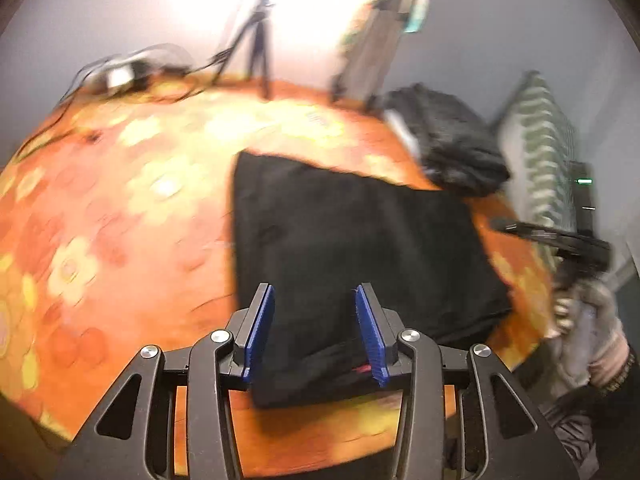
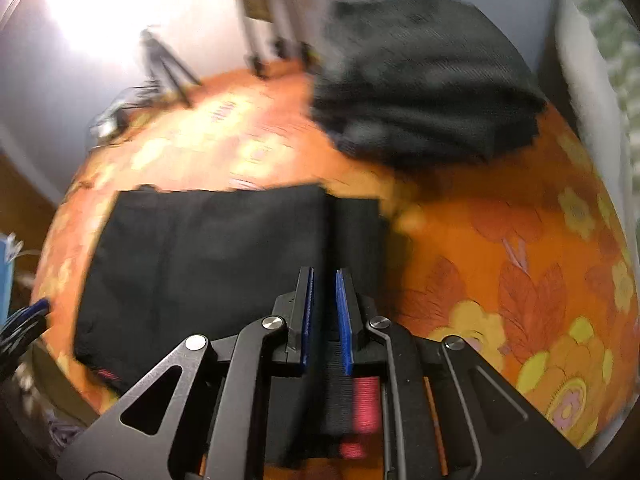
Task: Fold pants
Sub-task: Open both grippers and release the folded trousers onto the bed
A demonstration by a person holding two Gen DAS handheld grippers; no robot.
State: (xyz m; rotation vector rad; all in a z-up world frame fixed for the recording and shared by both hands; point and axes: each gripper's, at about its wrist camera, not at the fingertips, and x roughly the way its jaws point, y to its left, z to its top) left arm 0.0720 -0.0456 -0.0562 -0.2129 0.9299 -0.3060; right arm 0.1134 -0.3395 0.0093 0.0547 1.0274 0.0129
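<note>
Black folded pants [image 1: 352, 232], flat rectangle.

Pants [image 1: 352, 248] laid folded flat on table [image 1: 132, 216], near front edge. Heap of clothes [image 1: 452, 140] placed behind pants, toward right, apart from them. Tripod [image 1: 258, 46] and cables [image 1: 132, 72] set at far edge behind pants, toward left. Cushion [image 1: 540, 148] seen right of heap, beyond table.
</note>
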